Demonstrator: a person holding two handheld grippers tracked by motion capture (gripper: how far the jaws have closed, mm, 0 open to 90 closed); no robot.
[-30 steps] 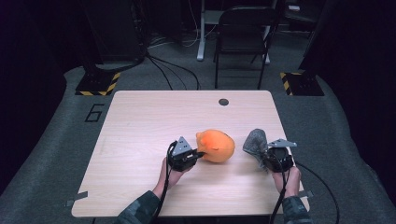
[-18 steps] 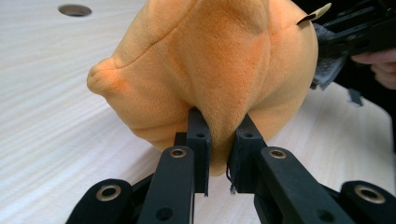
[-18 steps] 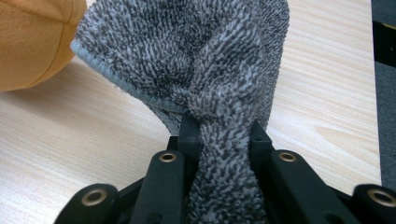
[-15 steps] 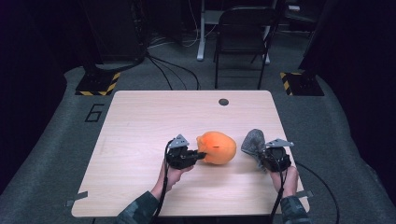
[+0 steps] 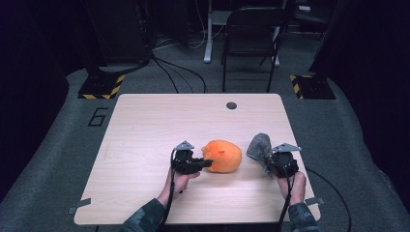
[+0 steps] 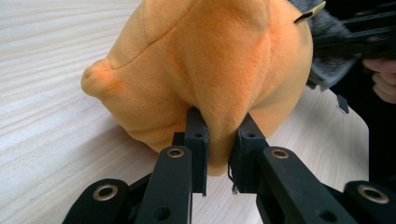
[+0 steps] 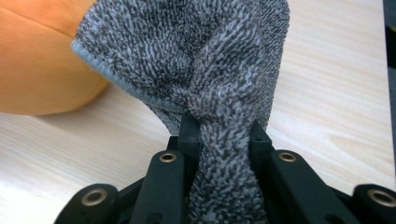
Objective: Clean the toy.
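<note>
Left tongs (image 5: 209,163) are clenched on a fold of the orange plush toy (image 5: 223,155), which rests on the desk (image 5: 145,125) nearer its front edge than its back. Right tongs (image 5: 265,162) pinch a bunched grey cloth (image 5: 259,146) and hold it upright near the desk's right edge, close beside the toy. Each hand (image 5: 180,182) comes in over the front edge.
</note>
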